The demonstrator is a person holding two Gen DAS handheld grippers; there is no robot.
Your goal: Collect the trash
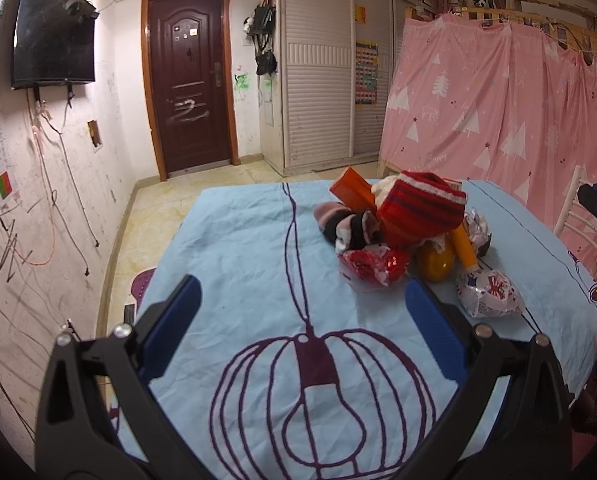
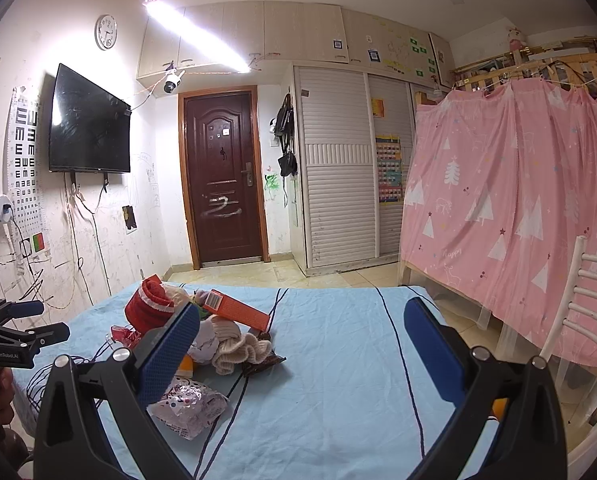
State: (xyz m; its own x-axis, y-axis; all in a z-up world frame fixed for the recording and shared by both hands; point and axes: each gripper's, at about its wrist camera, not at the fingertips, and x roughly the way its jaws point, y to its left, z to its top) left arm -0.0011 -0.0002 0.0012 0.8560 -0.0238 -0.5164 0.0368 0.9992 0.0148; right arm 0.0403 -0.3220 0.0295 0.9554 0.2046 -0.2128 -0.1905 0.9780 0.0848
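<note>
A heap lies on the blue tablecloth (image 1: pixel 234 240): a red striped knit hat (image 1: pixel 418 208), an orange box (image 1: pixel 352 194), a dark pink sock (image 1: pixel 346 226), a crumpled red wrapper (image 1: pixel 372 266), a silvery snack bag (image 1: pixel 488 294) and an orange round thing (image 1: pixel 434 264). My left gripper (image 1: pixel 302 312) is open and empty, short of the heap on its near left. In the right wrist view, my right gripper (image 2: pixel 300 340) stands open and empty with the hat (image 2: pixel 150 306), the orange box (image 2: pixel 236 314), a cream knit piece (image 2: pixel 234 348) and the silvery bag (image 2: pixel 188 406) to its left.
A white chair (image 2: pixel 578 316) stands at the table's right edge. Pink curtains (image 1: pixel 498 112) hang behind on the right. A door (image 1: pixel 190 84), a wall television (image 1: pixel 54 32) and white wardrobes (image 1: pixel 318 80) line the far walls. A hand (image 2: pixel 0 396) holds the left gripper (image 2: pixel 38 322).
</note>
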